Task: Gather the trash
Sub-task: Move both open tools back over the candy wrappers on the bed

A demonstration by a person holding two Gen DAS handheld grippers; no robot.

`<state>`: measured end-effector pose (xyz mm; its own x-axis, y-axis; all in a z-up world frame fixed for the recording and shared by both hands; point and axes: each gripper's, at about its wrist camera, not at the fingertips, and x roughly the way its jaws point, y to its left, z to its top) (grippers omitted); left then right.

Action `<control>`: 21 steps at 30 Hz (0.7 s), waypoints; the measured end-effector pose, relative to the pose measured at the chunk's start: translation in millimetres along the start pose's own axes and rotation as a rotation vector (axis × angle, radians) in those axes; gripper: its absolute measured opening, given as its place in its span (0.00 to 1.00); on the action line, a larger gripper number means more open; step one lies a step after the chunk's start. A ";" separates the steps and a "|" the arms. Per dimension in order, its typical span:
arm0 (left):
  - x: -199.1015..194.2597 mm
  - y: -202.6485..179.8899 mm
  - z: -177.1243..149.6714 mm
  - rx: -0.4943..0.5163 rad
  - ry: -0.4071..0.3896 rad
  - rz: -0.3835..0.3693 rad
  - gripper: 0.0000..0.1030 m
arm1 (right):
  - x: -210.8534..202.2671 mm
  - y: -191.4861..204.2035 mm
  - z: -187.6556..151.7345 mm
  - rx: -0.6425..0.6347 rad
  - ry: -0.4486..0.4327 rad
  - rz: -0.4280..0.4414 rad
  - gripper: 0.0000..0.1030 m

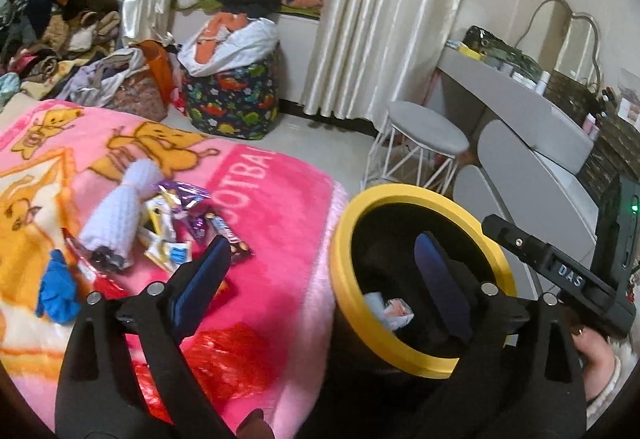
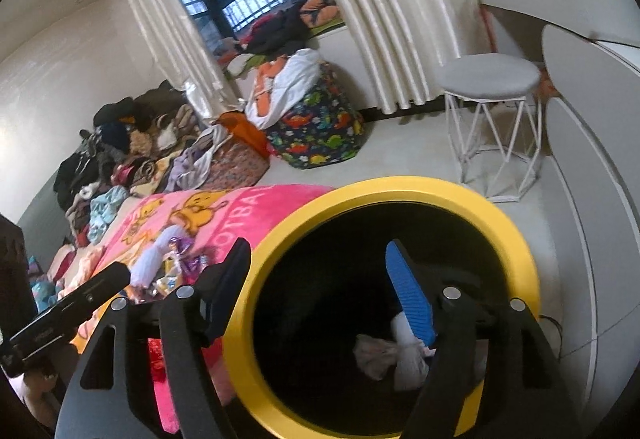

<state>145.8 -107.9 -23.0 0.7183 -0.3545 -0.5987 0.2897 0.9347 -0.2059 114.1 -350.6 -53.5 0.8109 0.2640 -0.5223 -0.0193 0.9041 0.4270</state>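
At the far left of the left wrist view, a crumpled blue cloth (image 1: 56,293) lay on the pink fleece blanket printed with yellow bears (image 1: 276,207), and just right of it a rolled white knitted cloth (image 1: 120,211) rested among a scatter of shiny sweet wrappers (image 1: 176,223), some purple, some yellow and white. The left gripper (image 1: 324,255) hung with its jaws spread wide and nothing between them: its left finger stood over the blanket just beside the nearest wrappers, its right finger over the mouth of the round black bin with a thick yellow rim (image 1: 496,259), which stood against the blanket's edge. Crumpled white paper (image 1: 390,313) lay at the bottom of that bin. Further right, the black body of the right gripper showed above a hand (image 1: 596,359). In the right wrist view the wrapper pile (image 2: 180,263) sat on the blanket to the left, well apart from the right gripper (image 2: 320,267), whose jaws also stood apart and empty, framing the yellow-rimmed bin (image 2: 400,191) directly beneath. White crumpled waste (image 2: 404,355) lay inside, low beside the blue-padded right finger (image 2: 412,303). A grey round stool on white wire legs (image 2: 488,79) stood beyond on the floor.
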 end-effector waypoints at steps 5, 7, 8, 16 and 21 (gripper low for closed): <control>-8.4 13.9 1.9 -0.017 -0.023 0.022 0.84 | 2.7 21.5 -1.2 -0.039 0.012 0.029 0.68; -11.5 18.8 2.8 -0.024 -0.030 0.031 0.84 | 3.9 28.3 -1.8 -0.052 0.018 0.040 0.68; -12.7 21.2 3.5 -0.028 -0.033 0.036 0.84 | 5.4 33.0 -1.6 -0.060 0.022 0.046 0.68; -25.4 46.1 6.3 -0.072 -0.059 0.068 0.84 | 12.0 63.7 -6.2 -0.122 0.048 0.090 0.70; -31.3 57.6 7.8 -0.091 -0.069 0.085 0.84 | 17.8 81.6 -8.5 -0.157 0.065 0.113 0.72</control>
<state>145.0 -43.2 -10.1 0.7805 -0.2716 -0.5631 0.1692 0.9588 -0.2280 122.0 -269.2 -34.3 0.7589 0.3833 -0.5265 -0.2031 0.9074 0.3679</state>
